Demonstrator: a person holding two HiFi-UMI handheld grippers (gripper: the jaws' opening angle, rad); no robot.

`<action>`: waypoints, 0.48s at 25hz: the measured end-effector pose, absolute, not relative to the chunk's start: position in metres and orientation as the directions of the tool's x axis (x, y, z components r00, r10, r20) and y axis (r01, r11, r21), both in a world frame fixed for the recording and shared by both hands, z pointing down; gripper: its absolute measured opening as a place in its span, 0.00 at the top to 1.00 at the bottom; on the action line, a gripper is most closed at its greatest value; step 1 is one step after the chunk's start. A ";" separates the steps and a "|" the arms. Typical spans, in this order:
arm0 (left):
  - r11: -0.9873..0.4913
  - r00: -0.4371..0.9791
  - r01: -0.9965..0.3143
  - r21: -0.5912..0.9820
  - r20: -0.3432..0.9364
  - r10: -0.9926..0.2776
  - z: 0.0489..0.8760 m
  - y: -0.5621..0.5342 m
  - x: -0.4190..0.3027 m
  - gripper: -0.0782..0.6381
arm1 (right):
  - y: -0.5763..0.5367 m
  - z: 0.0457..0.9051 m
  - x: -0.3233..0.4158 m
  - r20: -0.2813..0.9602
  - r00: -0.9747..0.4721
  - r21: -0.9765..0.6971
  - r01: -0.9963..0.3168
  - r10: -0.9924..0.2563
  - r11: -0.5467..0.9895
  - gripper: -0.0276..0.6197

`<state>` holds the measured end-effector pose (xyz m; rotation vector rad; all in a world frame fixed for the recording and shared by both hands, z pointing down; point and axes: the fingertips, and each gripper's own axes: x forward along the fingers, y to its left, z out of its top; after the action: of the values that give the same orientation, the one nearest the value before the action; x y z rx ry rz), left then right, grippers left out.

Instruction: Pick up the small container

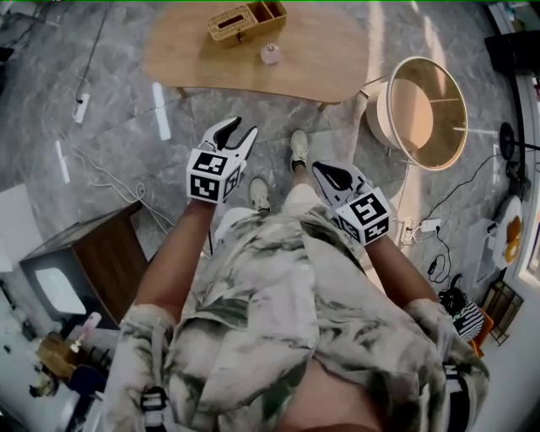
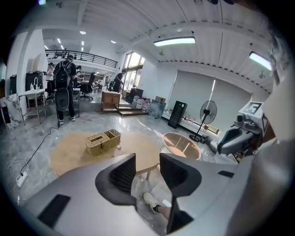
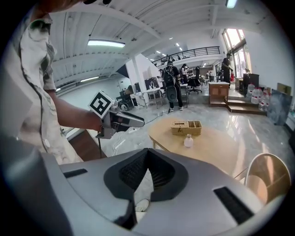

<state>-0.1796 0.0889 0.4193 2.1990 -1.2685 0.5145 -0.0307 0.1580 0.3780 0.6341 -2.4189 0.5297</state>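
Observation:
The small container (image 1: 270, 54), a pale rounded bottle, stands on the light wooden table (image 1: 337, 59) just in front of a wicker basket (image 1: 246, 20). Both grippers hang in the air well short of the table, above the person's feet. My left gripper (image 1: 242, 128) is open, with nothing between its jaws. My right gripper (image 1: 321, 168) is shut and empty. In the left gripper view the container (image 2: 119, 147) is tiny, beside the basket (image 2: 102, 140). In the right gripper view the container (image 3: 188, 141) stands beyond the closed jaws, and the left gripper (image 3: 122, 120) shows at the left.
A round wooden side table (image 1: 426, 110) stands to the right of the main table. At lower left is a dark wooden cabinet (image 1: 93, 261). A power strip (image 1: 81, 107) and cables lie on the marble floor. Several people (image 2: 62, 92) stand far off.

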 end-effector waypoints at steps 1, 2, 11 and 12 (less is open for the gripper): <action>-0.404 0.479 -0.876 0.264 0.577 -0.662 0.427 0.077 -0.178 0.64 | 0.150 0.383 -0.030 0.621 -0.720 -0.228 -0.544 -0.309 0.808 0.93; -0.396 0.472 -0.879 0.264 0.586 -0.658 0.435 0.066 -0.177 0.64 | 0.141 0.388 -0.029 0.624 -0.721 -0.232 -0.540 -0.302 0.809 0.93; -0.325 0.418 -0.908 0.265 0.633 -0.652 0.506 -0.044 -0.155 0.64 | 0.058 0.426 -0.005 0.660 -0.710 -0.268 -0.529 -0.246 0.806 0.93; -0.312 0.409 -0.912 0.266 0.636 -0.654 0.516 -0.056 -0.154 0.63 | 0.051 0.432 -0.003 0.666 -0.708 -0.275 -0.525 -0.234 0.805 0.93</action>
<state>-0.1540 -0.0560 0.5161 2.0697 -1.3259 0.5596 -0.0026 0.0510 0.4322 0.5580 -2.3562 0.6023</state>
